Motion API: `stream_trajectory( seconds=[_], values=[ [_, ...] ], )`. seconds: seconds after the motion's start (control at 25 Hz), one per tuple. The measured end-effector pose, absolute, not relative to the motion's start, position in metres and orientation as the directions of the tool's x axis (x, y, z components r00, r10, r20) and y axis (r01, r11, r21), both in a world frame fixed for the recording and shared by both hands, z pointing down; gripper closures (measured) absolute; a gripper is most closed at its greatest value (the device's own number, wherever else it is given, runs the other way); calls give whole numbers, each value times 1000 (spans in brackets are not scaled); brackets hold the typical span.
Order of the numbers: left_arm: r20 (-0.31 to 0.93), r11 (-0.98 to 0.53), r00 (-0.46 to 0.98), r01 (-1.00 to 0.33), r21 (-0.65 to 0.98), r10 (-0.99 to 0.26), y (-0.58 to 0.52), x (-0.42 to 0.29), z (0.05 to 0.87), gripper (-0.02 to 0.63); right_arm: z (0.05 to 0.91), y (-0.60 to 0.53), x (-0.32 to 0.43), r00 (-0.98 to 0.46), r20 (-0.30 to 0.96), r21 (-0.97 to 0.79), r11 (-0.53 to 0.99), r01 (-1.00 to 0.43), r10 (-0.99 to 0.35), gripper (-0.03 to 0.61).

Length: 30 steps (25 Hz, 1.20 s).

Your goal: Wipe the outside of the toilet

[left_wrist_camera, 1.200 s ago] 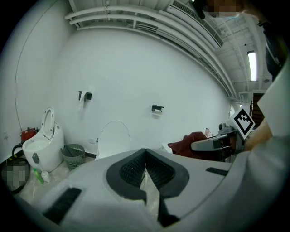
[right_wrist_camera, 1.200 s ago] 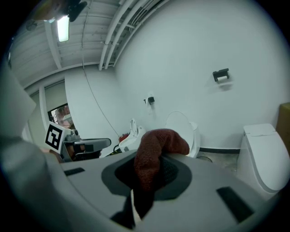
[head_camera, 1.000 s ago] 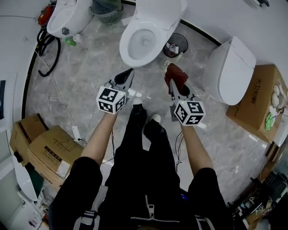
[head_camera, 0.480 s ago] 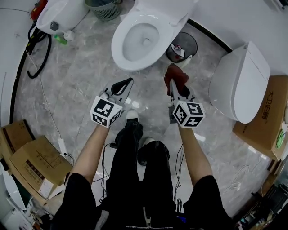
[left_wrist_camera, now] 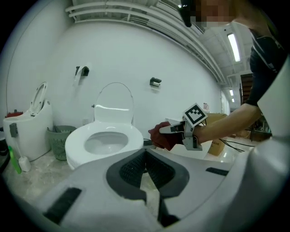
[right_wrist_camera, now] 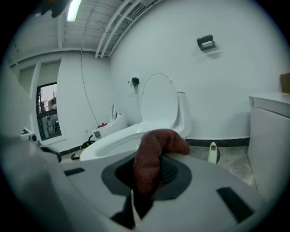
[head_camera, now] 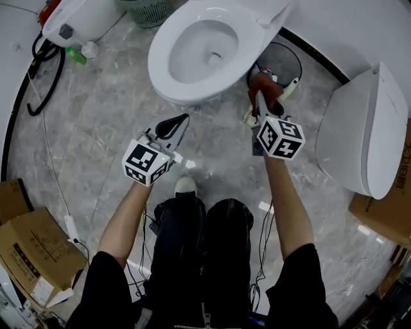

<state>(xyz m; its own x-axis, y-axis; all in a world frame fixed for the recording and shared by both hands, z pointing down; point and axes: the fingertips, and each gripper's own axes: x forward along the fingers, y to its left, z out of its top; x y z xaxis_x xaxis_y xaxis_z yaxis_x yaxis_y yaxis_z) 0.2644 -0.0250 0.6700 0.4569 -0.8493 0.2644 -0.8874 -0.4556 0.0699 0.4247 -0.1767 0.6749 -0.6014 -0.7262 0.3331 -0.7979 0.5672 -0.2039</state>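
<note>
Clamping one red cloth (head_camera: 264, 84), right tongs (head_camera: 259, 97), one open toilet (head_camera: 160, 63)

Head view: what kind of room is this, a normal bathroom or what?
Likely a toilet showroom or test room, not a home bathroom: three toilets share one marble-look floor, the open toilet, a closed toilet at right and a third toilet at upper left, with cardboard boxes alongside.

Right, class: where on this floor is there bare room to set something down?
Bare floor lies between the toilet and the black hose, left of the left gripper. Right of that toilet is crowded: bin, cloth in the right gripper, second toilet.
</note>
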Motion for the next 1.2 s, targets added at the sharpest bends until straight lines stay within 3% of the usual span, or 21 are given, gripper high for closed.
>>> stream_trajectory(
  seconds=[0.4, 0.84, 1.2],
  values=[
    [227, -398, 408, -913, 92, -884, -34, 250, 751, 612, 739, -250, 423, -538, 269, -156, 515, -843, -799, 528],
    [228, -399, 404, -914, 72, -886, -38, 236, 765, 612, 728, -313, 420, -543, 194, -127, 528, -840, -817, 534],
    [253, -393, 396, -917, 65, -883, -39, 225, 772, 612, 746, -308, 400, -612, 224, -65, 615, -786, -758, 537]
  ],
)
